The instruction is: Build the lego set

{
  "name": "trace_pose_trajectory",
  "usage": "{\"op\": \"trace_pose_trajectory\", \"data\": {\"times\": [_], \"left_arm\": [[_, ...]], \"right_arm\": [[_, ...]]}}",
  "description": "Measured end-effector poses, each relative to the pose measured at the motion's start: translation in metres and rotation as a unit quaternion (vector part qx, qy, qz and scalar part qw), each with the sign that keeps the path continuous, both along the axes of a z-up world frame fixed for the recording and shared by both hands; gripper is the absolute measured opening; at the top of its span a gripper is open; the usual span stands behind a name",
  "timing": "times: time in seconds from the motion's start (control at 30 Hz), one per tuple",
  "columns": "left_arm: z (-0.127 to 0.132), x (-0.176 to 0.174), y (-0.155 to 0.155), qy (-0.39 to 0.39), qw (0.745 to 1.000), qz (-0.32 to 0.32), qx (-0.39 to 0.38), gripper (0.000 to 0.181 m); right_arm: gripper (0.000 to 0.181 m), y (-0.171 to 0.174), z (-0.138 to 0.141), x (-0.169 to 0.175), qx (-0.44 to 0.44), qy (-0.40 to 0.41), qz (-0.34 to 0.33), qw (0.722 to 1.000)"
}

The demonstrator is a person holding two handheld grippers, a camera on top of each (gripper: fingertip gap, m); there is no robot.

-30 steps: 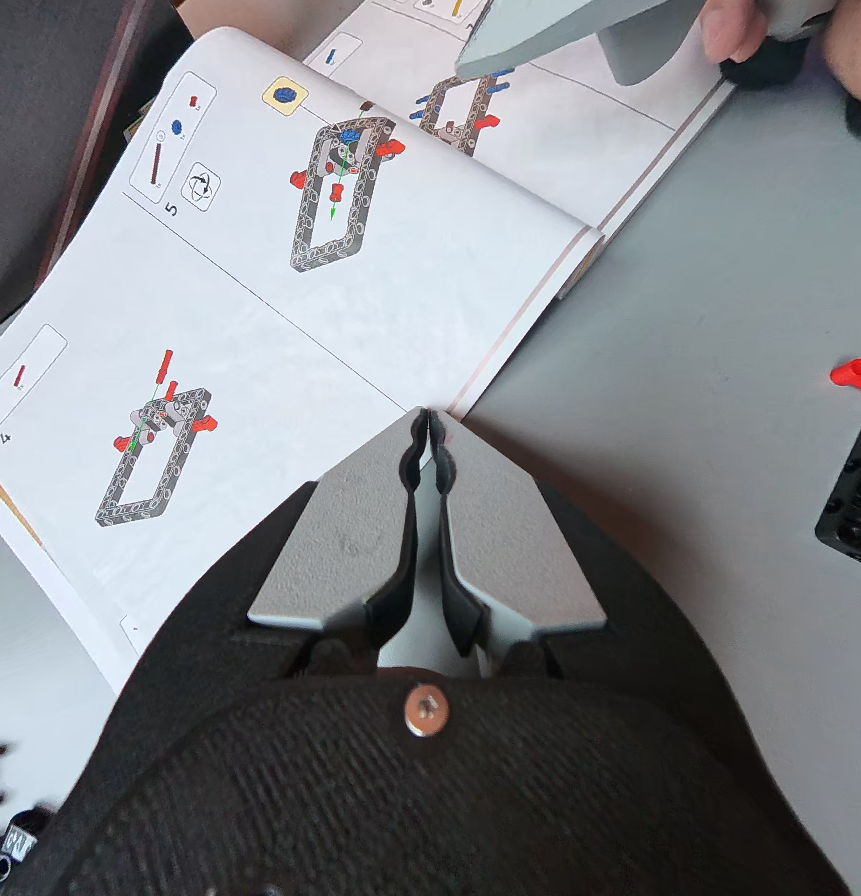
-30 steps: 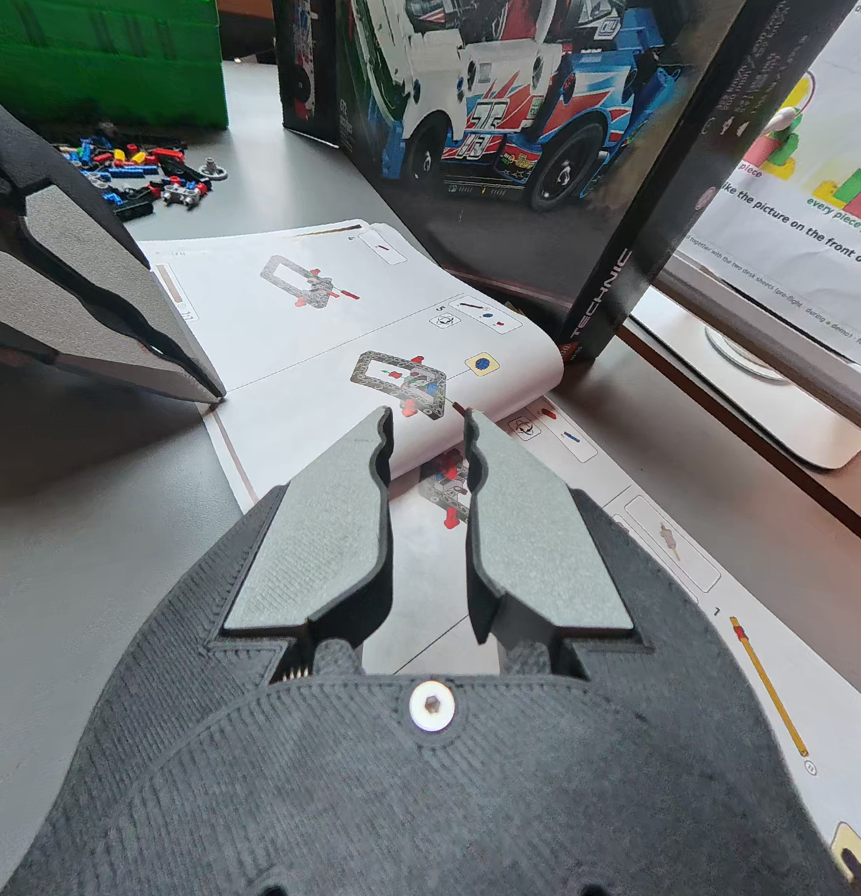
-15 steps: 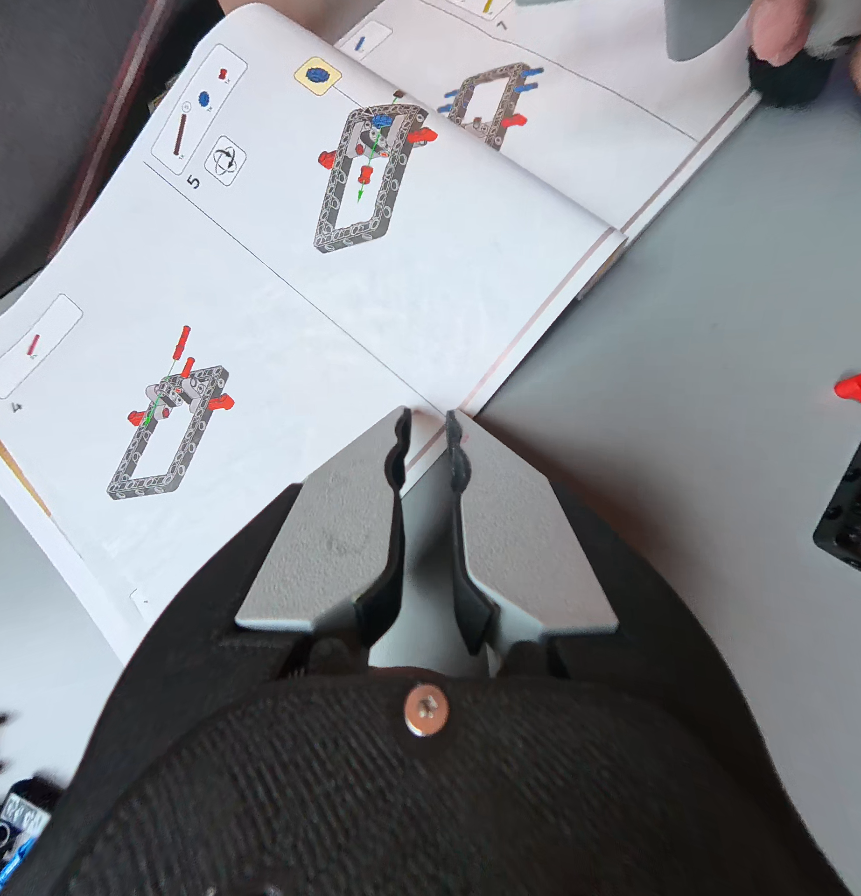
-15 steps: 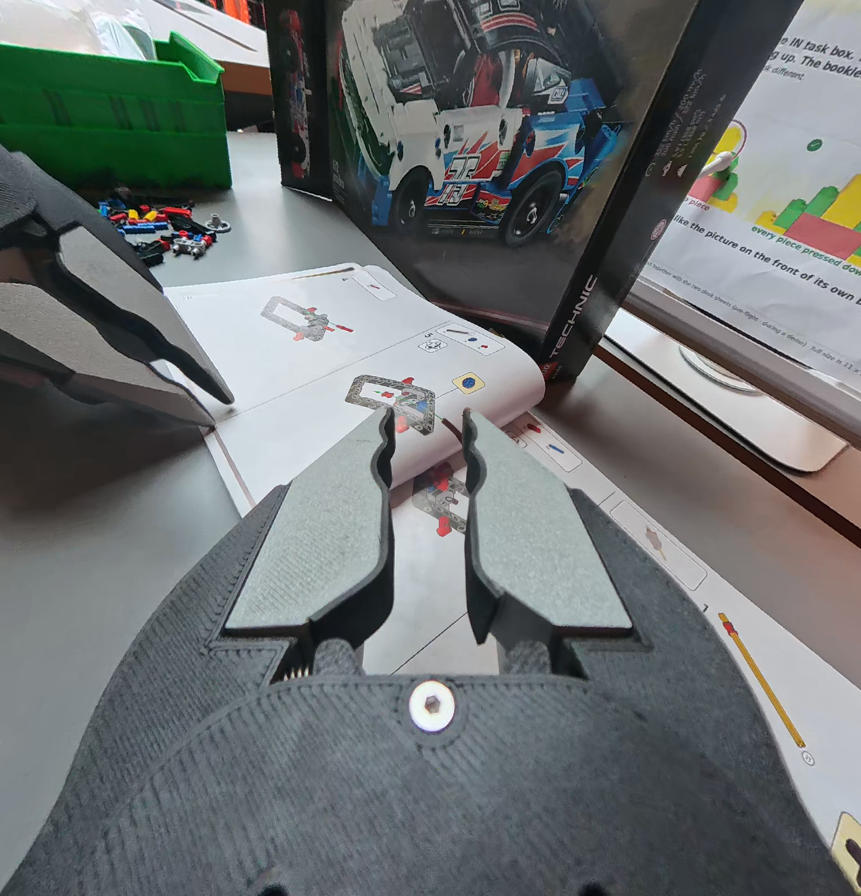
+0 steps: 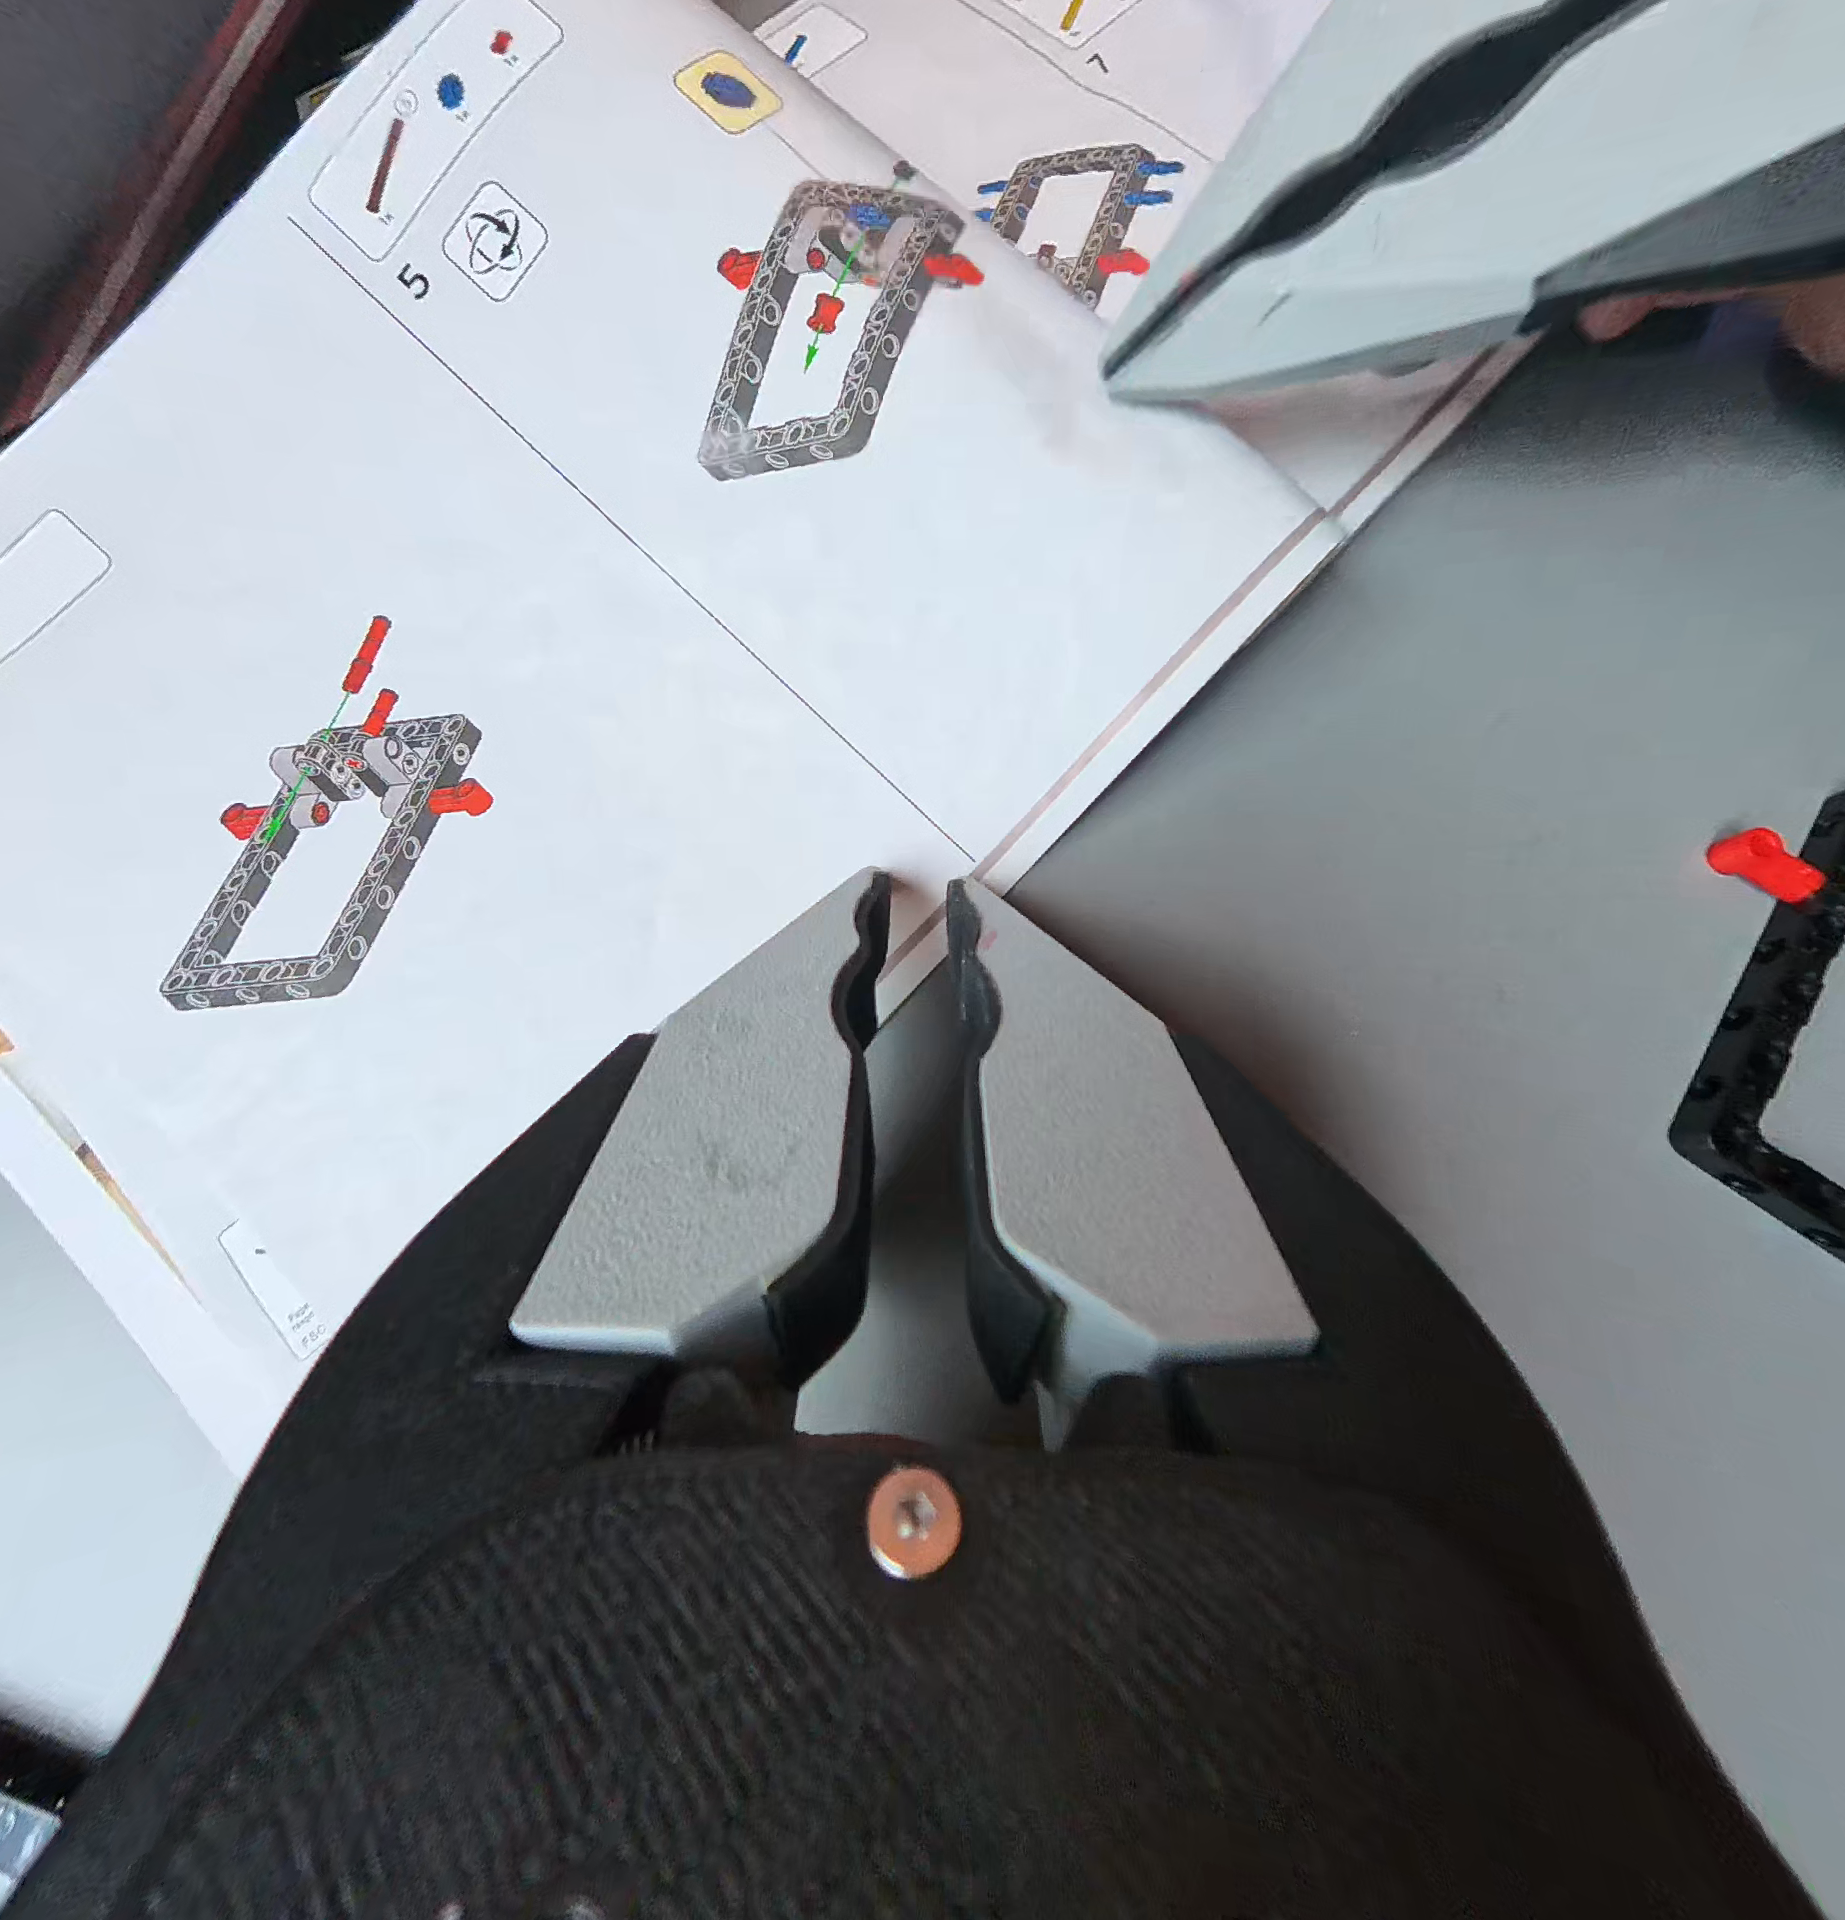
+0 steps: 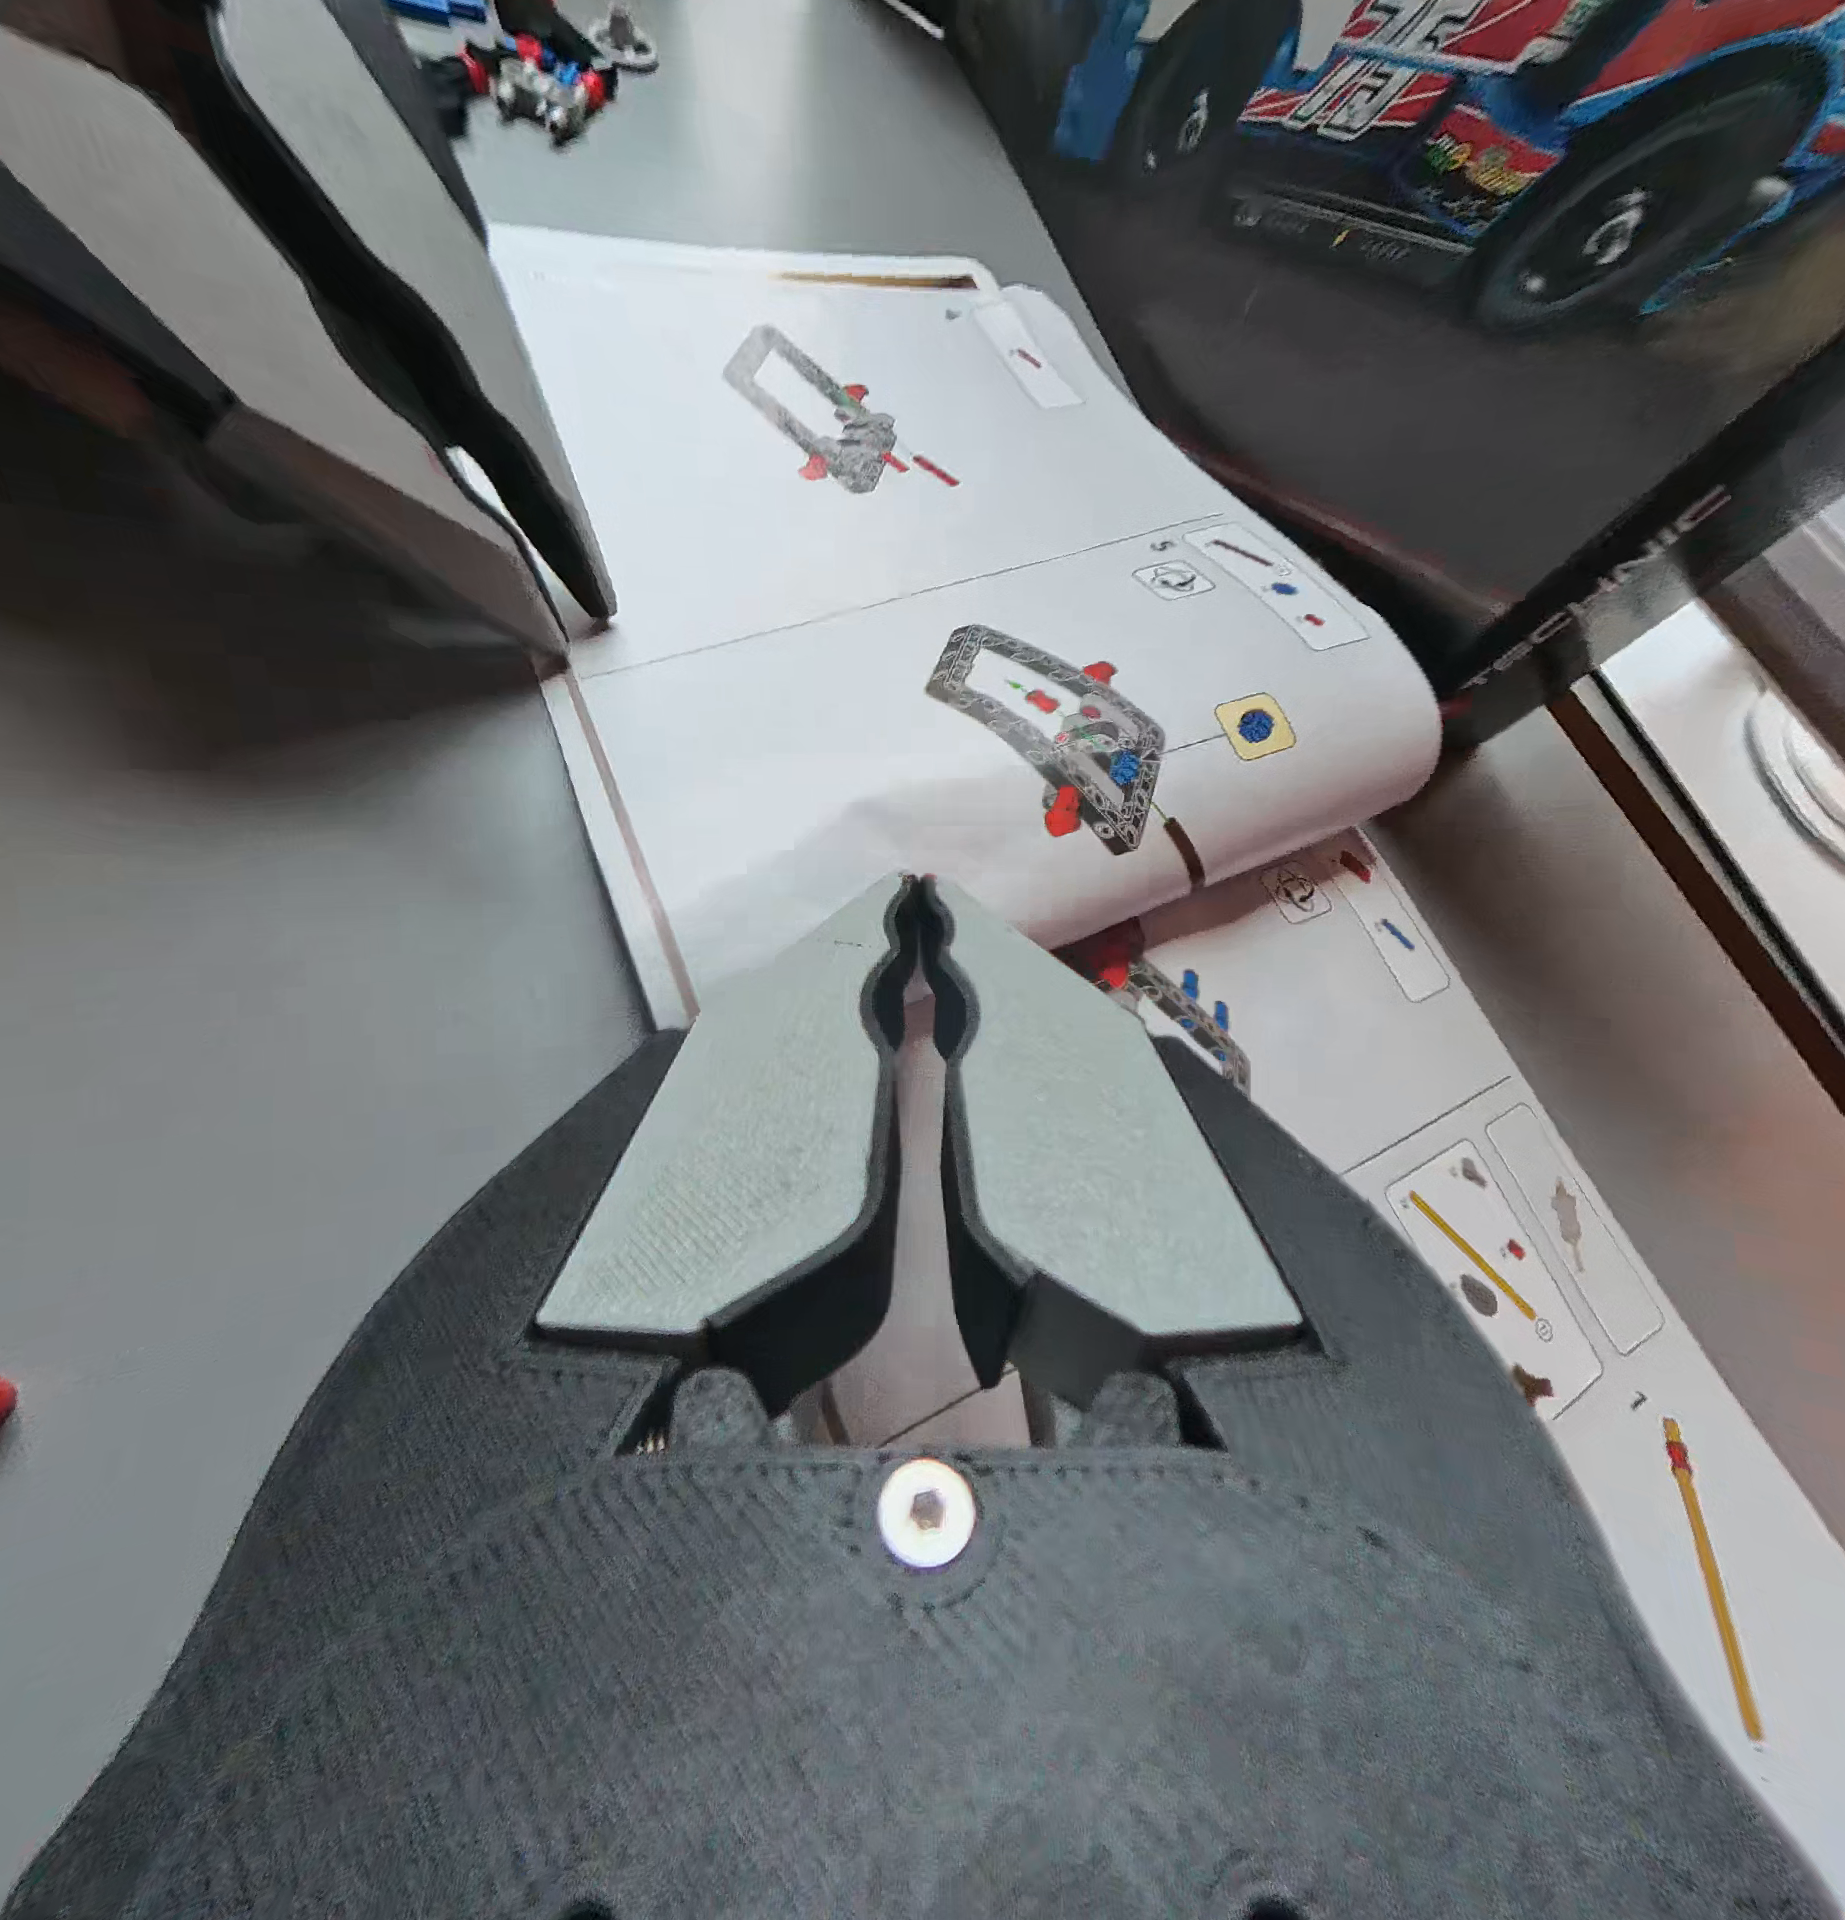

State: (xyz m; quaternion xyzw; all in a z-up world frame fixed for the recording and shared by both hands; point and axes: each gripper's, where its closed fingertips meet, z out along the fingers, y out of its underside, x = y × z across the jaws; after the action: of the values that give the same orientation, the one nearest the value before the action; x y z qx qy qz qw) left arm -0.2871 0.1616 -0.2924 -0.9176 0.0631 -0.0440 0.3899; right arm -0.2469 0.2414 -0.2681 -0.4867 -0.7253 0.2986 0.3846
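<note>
Your left gripper [image 5: 913,883], grey-fingered on a black textured body, fills the lower centre of the left wrist view with its tips a narrow gap apart and nothing between them; they hover over the lower edge of the open white instruction booklet [image 5: 585,540], where the page meets the grey tabletop [image 5: 1417,779]. The booklet occupies the upper left of that frame, its printed step diagrams showing a grey frame with red and blue pins. At the right edge lies the black rectangular beam frame [image 5: 1770,1039] with a red pin [image 5: 1759,862] projecting from its outer side, well apart from your left fingers. Your right gripper [image 5: 1126,364] enters from the upper right of that frame, its tip low over the booklet's far page. In the right wrist view, your right gripper [image 6: 918,883] sits centre frame with its fingertips pressed together at the edge of the curled booklet page [image 6: 897,779]; whether paper is pinched between them cannot be told. The upright cardboard set box printed with a racing car [image 6: 1417,260] fills the upper right, just behind the booklet. A scatter of loose small coloured pieces [image 6: 544,73] lies on the table at the top left.
</note>
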Motion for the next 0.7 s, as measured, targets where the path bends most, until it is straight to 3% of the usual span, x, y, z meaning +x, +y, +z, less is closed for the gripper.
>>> {"op": "trace_pose_trajectory", "data": {"times": [0.27,0.7], "left_arm": [[0.0006,-0.0011,-0.0001,-0.038,0.999,0.008,-0.003,0.007],[0.0008,0.0002,-0.0010,-0.028,1.000,0.006,-0.001,0.011]], "right_arm": [[0.000,-0.0004,-0.0002,-0.0004,0.018,0.004,-0.001,1.000],[0.000,-0.0006,-0.0011,-0.0008,0.028,0.004,-0.002,1.000]]}}
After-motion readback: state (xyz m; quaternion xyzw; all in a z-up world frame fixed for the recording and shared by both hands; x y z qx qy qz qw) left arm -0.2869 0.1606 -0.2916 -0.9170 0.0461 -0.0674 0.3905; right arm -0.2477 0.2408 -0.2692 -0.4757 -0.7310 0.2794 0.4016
